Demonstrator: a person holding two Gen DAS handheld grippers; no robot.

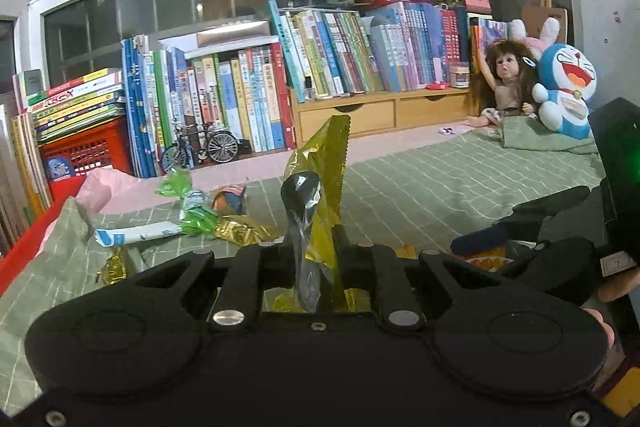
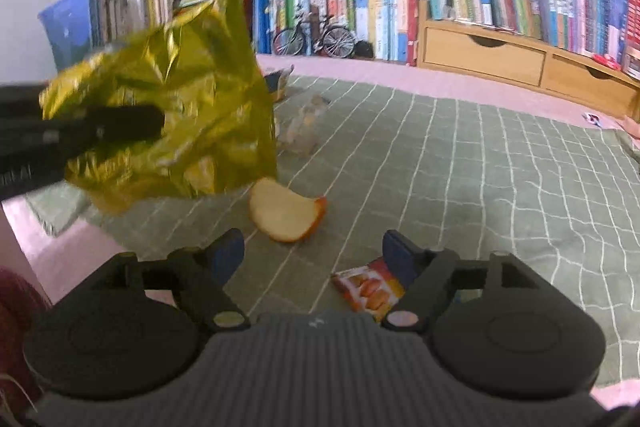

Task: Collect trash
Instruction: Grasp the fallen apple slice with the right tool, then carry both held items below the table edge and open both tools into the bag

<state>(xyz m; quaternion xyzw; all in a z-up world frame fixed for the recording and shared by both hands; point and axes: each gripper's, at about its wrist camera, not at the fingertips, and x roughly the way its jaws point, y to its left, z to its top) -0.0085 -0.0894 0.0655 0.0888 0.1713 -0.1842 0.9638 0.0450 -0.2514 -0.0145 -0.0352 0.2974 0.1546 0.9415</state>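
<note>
My left gripper (image 1: 314, 251) is shut on a gold foil wrapper (image 1: 326, 163) that stands up between its fingers. In the right wrist view the same gold wrapper (image 2: 180, 99) hangs blurred at the left, pinched by the left gripper (image 2: 132, 127) above the green checked blanket (image 2: 460, 167). My right gripper (image 2: 312, 251) is open and low over the blanket. An apple slice (image 2: 286, 215) lies just beyond its fingertips. An orange snack wrapper (image 2: 366, 291) lies by its right finger. A crumpled clear wrapper (image 2: 302, 131) lies farther off.
More litter lies left of the left gripper: a green wrapper (image 1: 180, 187), a white and blue wrapper (image 1: 132, 233) and gold foil (image 1: 240, 231). A red container edge (image 1: 22, 251) is at far left. Books (image 1: 248, 99), a toy bicycle (image 1: 200, 147), a doll (image 1: 506, 83) and a blue plush (image 1: 566, 91) line the back.
</note>
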